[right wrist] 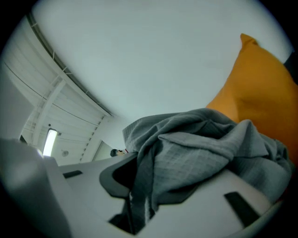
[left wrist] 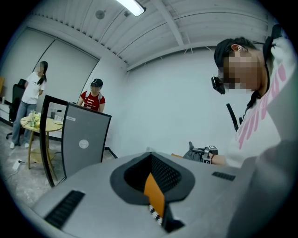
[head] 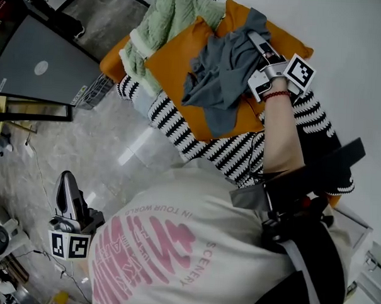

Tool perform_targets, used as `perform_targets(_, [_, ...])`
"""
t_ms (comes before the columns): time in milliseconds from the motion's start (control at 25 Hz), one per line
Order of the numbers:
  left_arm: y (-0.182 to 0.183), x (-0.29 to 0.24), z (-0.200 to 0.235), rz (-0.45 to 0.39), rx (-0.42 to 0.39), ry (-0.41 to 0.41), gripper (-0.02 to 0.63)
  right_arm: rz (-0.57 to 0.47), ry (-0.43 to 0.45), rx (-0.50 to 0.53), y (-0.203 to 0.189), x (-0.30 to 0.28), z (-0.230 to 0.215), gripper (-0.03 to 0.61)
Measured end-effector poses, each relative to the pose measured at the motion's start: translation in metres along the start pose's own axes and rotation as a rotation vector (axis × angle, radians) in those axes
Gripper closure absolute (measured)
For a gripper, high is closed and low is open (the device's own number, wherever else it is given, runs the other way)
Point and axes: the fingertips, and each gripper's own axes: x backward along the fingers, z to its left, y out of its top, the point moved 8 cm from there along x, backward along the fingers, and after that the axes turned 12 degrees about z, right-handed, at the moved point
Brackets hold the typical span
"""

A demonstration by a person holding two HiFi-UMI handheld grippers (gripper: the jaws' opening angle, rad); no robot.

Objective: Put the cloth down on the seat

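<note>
The grey cloth [head: 222, 71] lies bunched on an orange cushion [head: 175, 69] on the seat, which has a black-and-white striped cover [head: 203, 145]. My right gripper [head: 253, 39] reaches over the cushion and is shut on the cloth's upper edge. In the right gripper view the cloth [right wrist: 200, 153] spills out from between the jaws of the right gripper [right wrist: 139, 186], with the orange cushion [right wrist: 256, 93] behind it. My left gripper [head: 66, 180] hangs low at the left over the floor, far from the seat. The left gripper [left wrist: 156, 186] is shut with nothing in it.
A green knitted blanket [head: 165, 21] lies on the seat's far end beside a second orange cushion [head: 280, 35]. A grey panel [head: 37, 63] stands on the marble floor [head: 90, 144] to the left. Two people [left wrist: 95, 95] stand by a round table [left wrist: 39, 123].
</note>
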Motion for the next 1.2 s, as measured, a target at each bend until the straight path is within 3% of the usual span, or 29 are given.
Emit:
perform_targets(120, [-0.001,0.004,0.0,0.001,0.01,0.012,0.604,0.043,-0.126,0.034,-0.008,-0.003,-0.012,0.479])
perform_targets(240, [-0.001,0.008,-0.001,-0.007,0.024,0.021,0.604,0.102,-0.197,0.079,-0.015,-0.011,-0.018,0.479])
perform_targets(560, [-0.003,0.02,-0.01,-0.011,0.052,0.066,0.604,0.318,-0.455,0.324,-0.032,-0.029,-0.034,0.479])
perform_targets(1200, [-0.016,0.037,-0.026,0.003,0.074,0.126,0.604,0.537,-0.687,0.474,-0.068,-0.035,-0.076,0.475])
